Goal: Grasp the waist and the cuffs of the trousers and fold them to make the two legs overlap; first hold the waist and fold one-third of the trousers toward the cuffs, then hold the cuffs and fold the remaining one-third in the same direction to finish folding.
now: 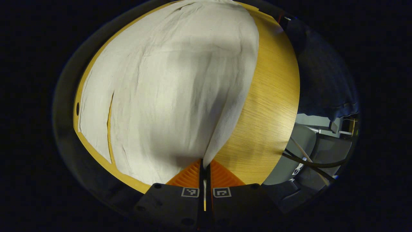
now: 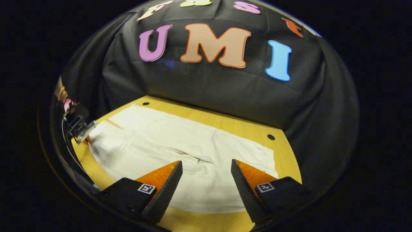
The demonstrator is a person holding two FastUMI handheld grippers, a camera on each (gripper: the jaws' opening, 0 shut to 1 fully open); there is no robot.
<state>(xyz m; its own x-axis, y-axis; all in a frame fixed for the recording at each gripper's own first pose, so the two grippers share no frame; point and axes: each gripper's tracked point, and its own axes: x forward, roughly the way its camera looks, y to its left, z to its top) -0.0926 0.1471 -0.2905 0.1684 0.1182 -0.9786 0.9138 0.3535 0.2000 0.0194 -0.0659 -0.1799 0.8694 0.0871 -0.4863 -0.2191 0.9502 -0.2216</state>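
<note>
The wooden table [image 2: 225, 124] is the biggest thing before me, running across the middle of my right gripper view and down the right half of my left gripper view, with small round holes near its far edge. The pale trousers [image 2: 180, 154] lie spread flat on it, covering most of the board from the left of the right gripper view to its lower right; in the left gripper view the cloth fills the upper and middle of the frame, with a slit of bare wood showing at the left.

My left gripper [image 1: 204, 167] sits at the bottom centre of its own view, angled down at the table, its two fingers brought tight together on a lifted edge of the trousers; the fabric rises from the board in a taut ridge straight into the pinch. In the right gripper view that same tool [image 2: 79, 129] shows small at the left edge, at the trousers' left end.

My right gripper [image 2: 206, 175] hangs over the near edge of the trousers at the bottom of its view, tilted forward and down, fingers spread wide with cloth showing between them. I cannot tell whether its tips touch the fabric.

Grey cables [image 1: 309, 161] lie off the table's edge at the lower right of the left gripper view.
</note>
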